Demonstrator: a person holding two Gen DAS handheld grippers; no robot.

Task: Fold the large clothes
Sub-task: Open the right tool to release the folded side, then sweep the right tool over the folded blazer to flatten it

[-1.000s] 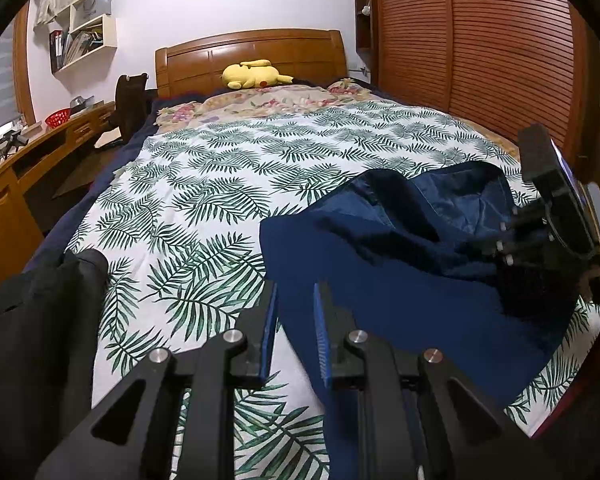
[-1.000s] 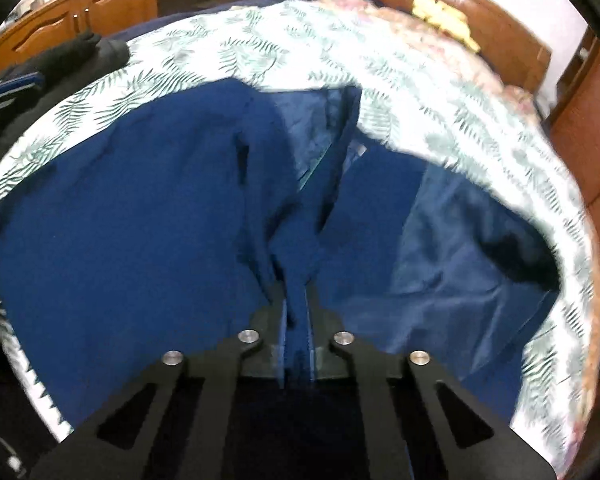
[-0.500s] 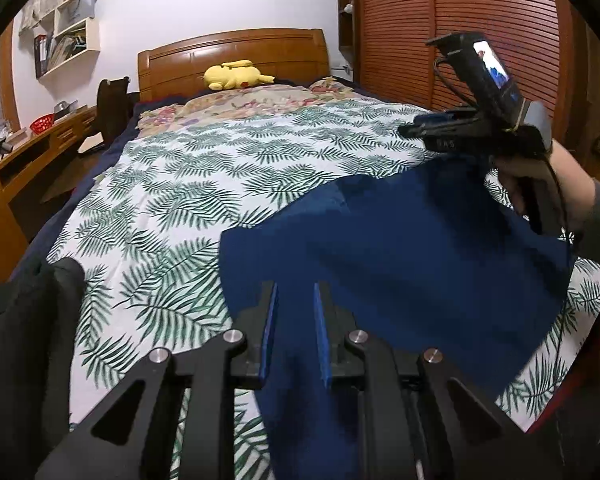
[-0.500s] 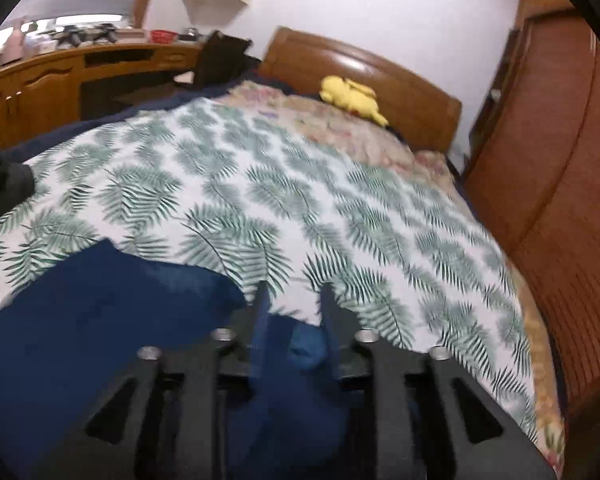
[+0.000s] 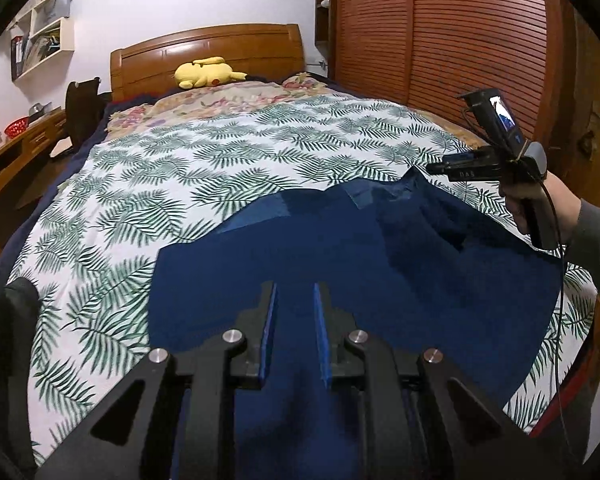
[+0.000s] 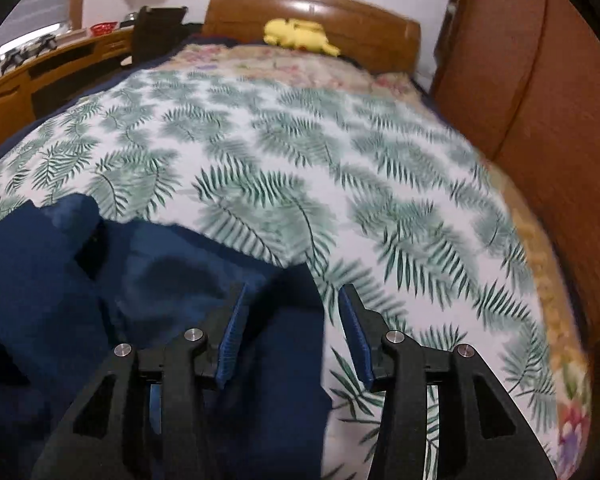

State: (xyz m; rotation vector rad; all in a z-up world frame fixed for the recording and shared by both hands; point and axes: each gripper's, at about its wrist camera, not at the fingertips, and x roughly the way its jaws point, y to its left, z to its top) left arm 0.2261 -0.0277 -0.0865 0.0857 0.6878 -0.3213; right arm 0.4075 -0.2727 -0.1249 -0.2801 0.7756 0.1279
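Observation:
A large dark blue garment [image 5: 340, 264] lies spread on the near part of the leaf-patterned bedspread [image 5: 188, 168]; it also shows in the right wrist view [image 6: 140, 280]. My left gripper [image 5: 295, 300] hovers over its near edge, jaws a little apart with only blue cloth seen below them. My right gripper [image 6: 292, 304] is open and empty above the garment's far right corner. In the left wrist view the right gripper [image 5: 436, 168] is held by a hand just above that raised corner.
A yellow plush toy [image 5: 206, 74] lies by the wooden headboard [image 5: 208, 52]. A dark garment pile [image 5: 4, 320] sits at the bed's near left. A wooden desk [image 5: 16, 148] runs along the left, a slatted wardrobe [image 5: 440, 48] along the right.
My right gripper opened and let go of the blue cloth after carrying it up and away from me. The garment now lies spread flat. My left gripper has shifted slightly over the garment.

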